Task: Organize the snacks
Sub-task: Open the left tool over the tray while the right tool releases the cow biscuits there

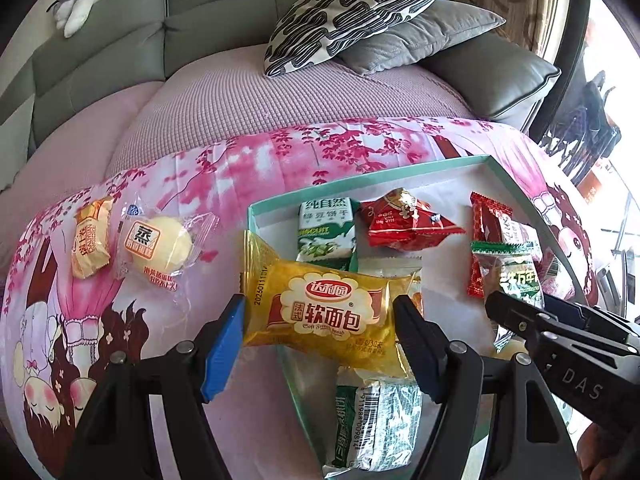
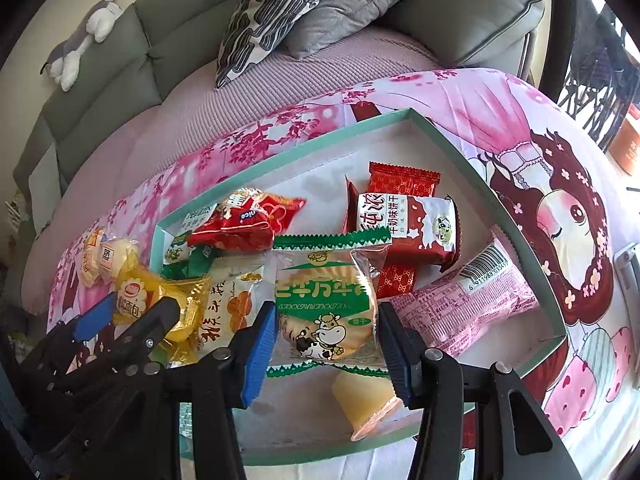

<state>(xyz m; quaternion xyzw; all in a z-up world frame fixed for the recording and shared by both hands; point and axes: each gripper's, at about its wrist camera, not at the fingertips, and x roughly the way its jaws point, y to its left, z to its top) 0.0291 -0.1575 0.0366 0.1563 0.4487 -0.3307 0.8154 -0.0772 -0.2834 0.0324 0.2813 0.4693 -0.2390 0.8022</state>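
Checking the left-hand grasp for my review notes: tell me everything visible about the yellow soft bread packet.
The yellow soft bread packet is a glossy gold plastic pillow pack with crimped ends, a red and white logo, dark Chinese lettering and a printed date along one edge. It looks puffy and sealed. It lies crosswise between the fingers of the left claw, which press its two ends, above the near left corner of the teal tray. Its lower edge overlaps a green and white packet.

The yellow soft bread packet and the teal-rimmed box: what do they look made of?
Yellow soft bread packet: glossy plastic film, part clear, judging by the glare, creases and crimped ends; it sits between the left gripper pads. Teal-rimmed box: probably matte cardboard, from its thin straight walls, sharp folded corners and flat white floor without shine, though thin plastic cannot be ruled out.
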